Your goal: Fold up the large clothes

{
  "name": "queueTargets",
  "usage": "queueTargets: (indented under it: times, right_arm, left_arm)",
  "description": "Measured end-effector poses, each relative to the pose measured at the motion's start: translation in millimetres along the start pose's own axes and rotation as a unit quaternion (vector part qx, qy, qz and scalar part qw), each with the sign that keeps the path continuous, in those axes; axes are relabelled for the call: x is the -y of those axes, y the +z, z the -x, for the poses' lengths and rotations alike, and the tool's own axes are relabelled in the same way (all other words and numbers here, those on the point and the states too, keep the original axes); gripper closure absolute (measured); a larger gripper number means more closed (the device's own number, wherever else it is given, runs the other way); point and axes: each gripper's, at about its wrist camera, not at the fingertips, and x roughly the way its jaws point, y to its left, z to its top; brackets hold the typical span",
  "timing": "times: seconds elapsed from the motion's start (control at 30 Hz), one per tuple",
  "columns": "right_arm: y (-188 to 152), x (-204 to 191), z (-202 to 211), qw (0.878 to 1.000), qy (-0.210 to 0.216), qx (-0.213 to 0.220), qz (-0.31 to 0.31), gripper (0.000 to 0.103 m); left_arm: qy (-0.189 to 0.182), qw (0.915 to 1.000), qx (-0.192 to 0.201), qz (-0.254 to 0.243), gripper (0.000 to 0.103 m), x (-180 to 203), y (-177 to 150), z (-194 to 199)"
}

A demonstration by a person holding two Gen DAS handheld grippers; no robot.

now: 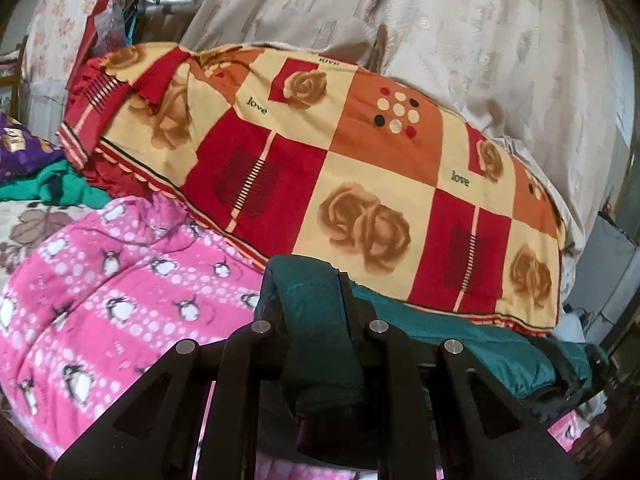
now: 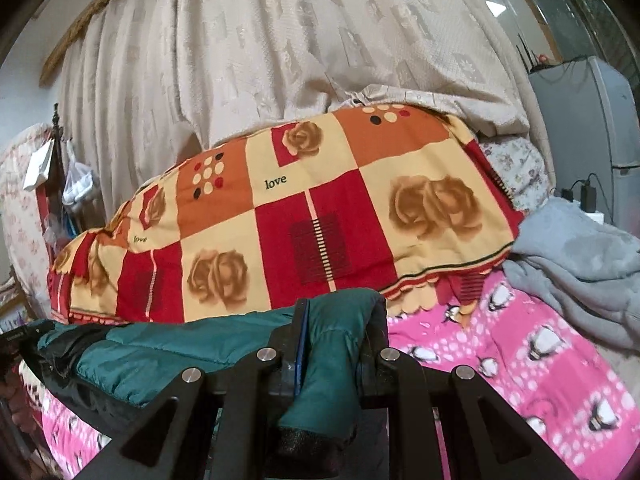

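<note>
Both-handed, left claw (image 1: pixel 308 304) and right claw (image 2: pixel 340 316) pinch the teal jacket (image 2: pixel 168 344), angled slightly downward.

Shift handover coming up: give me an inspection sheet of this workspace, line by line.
Surface: pink penguin blanket on a bed.
Job's things: teal padded jacket, stretched between both tongs, above the blanket.
Clutter: grey garment on the blanket; green and purple cloth; patchwork rose quilt bundled behind.
Grippers: left tongs shut on the jacket; right tongs shut on the jacket.
Cables: black charger lead beside the grey cabinet.
Surroundings: beige curtain.
</note>
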Motion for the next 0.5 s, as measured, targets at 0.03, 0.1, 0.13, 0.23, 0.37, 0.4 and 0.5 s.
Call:
queueTargets:
  times: [0.03, 0.1, 0.13, 0.23, 0.37, 0.4, 0.5]
  right_arm:
    - [3.5, 0.6, -8.7, 1.0, 0.001, -0.004, -0.003, 0.087]
    - [10.7, 0.9, -32.1, 1.0, 0.001, -0.01, -0.011, 0.087]
    - [12.3, 1.0, -41.6, 1.0, 0.0, -0.013, -0.012, 0.087]
    - [11.6, 4.6, -79.5, 0.999, -0.003, -0.03, -0.035, 0.087]
    - [-12.3, 12.9, -118.2, 0.997, -0.013, -0.059, -0.047, 0.087]
    - [-19.7, 15.2, -125.2, 0.997, -0.014, -0.065, -0.046, 0.087]
    - [-46.2, 28.1, -147.6, 0.995, -0.019, -0.089, -0.044, 0.087]
  left_arm:
    - [0.005, 1.0, -0.003, -0.001, 0.089, 2.3, 4.2, -11.3]
    - [0.014, 0.9999, -0.007, -0.005, 0.089, 5.9, 9.5, -33.5]
    - [0.02, 0.9997, -0.01, -0.004, 0.089, 6.6, 11.6, -48.7]
    - [0.035, 0.9991, -0.023, 0.012, 0.089, 3.0, 7.3, -83.4]
    - [0.065, 0.9962, -0.05, 0.031, 0.089, -4.2, -15.7, -127.1]
    - [0.072, 0.9954, -0.054, 0.032, 0.089, -6.2, -22.1, -135.9]
    - [0.078, 0.9948, -0.058, 0.03, 0.089, -11.6, -38.5, -156.8]
